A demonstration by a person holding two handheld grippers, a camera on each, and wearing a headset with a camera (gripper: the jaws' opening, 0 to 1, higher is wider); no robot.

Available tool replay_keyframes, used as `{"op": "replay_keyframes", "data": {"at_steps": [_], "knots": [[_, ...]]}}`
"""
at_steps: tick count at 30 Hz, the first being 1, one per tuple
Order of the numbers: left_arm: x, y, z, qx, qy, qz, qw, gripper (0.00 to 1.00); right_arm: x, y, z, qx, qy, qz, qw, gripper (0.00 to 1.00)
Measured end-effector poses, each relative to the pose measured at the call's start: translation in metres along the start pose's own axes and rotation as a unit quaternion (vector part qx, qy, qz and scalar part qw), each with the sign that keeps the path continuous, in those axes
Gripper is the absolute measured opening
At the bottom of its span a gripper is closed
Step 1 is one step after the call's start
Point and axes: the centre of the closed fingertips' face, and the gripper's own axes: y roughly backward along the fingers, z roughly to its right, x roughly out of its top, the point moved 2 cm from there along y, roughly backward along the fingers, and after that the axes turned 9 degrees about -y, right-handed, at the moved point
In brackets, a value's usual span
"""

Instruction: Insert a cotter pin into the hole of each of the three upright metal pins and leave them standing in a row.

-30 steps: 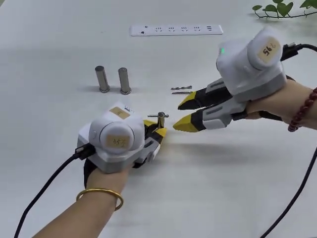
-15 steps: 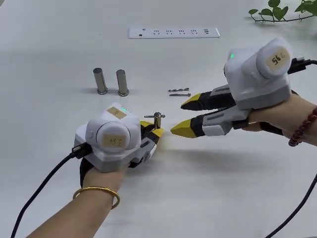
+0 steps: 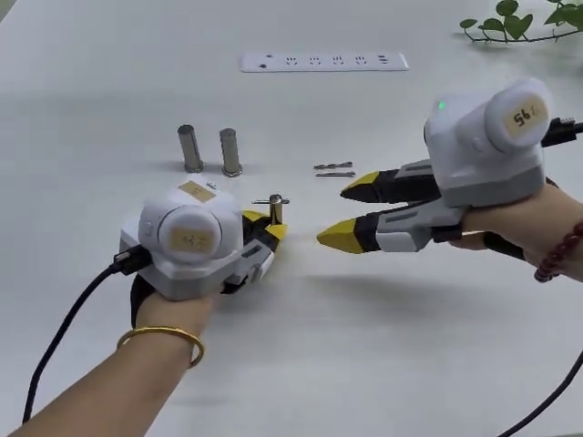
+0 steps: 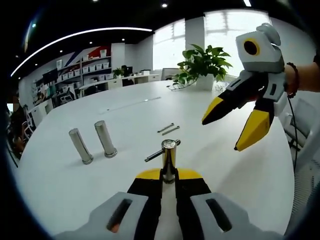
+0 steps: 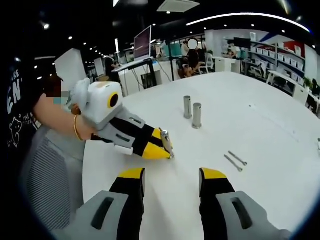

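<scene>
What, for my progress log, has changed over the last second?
The left hand-held gripper, shut on the pin with a cotter pin through it, carried it a little left, toward the two standing pins. The right hand-held gripper, open, drew back to the right, widening the gap. The standing pins, loose cotter pins and power strip stayed put.
</scene>
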Motion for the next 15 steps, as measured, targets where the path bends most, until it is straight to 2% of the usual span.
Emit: {"op": "replay_keyframes", "data": {"at_steps": [7,15], "knots": [[-0.009,0.009,-0.027,0.015,-0.016,-0.013,0.9997,0.06,-0.002,0.001,0.001,-0.004,-0.008,0.004,1.0,0.38],[-0.016,0.017,-0.044,0.03,-0.021,-0.023,0.9991,0.06,-0.004,0.001,0.001,-0.005,-0.015,0.006,0.9999,0.37]]}}
